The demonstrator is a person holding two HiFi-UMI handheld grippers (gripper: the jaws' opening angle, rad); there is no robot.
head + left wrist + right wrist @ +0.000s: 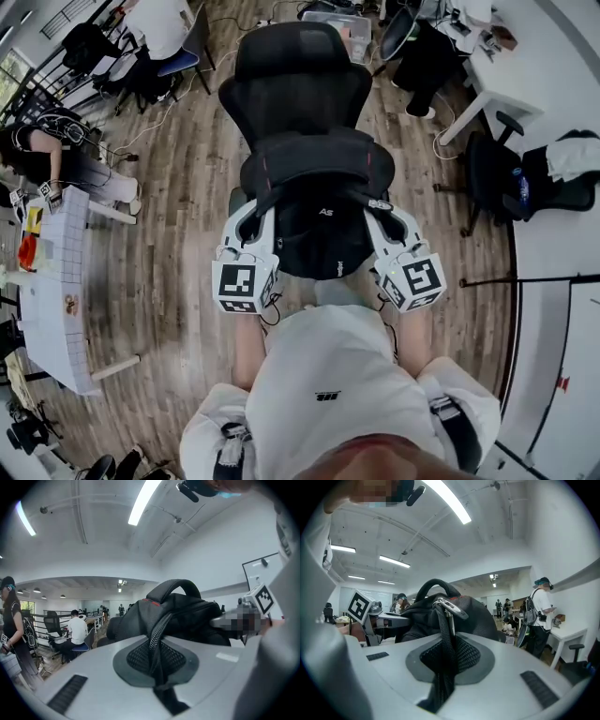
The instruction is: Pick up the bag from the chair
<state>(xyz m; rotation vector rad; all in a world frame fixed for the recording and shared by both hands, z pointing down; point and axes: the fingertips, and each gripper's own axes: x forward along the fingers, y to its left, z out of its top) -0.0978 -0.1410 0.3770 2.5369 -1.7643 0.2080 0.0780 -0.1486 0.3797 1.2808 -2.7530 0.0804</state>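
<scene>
A black backpack [319, 173] with thin red trim hangs in front of the black office chair [295, 80], held up between both grippers. My left gripper [265, 211] is shut on the bag's left shoulder strap [157, 639], which runs between its jaws. My right gripper [372, 214] is shut on the right strap [443, 653], a webbing band with a metal buckle [450, 607] at its top. Each gripper view has the bag [178, 616] filling the middle, its top handle [436, 585] arching above. The chair's seat is hidden behind the bag.
A white table [56, 281] stands at the left with a seated person [56, 159] beside it. More black chairs [506, 178] and a desk [506, 66] are at the right. Wooden floor [178, 262] lies around the chair. People stand and sit in the background.
</scene>
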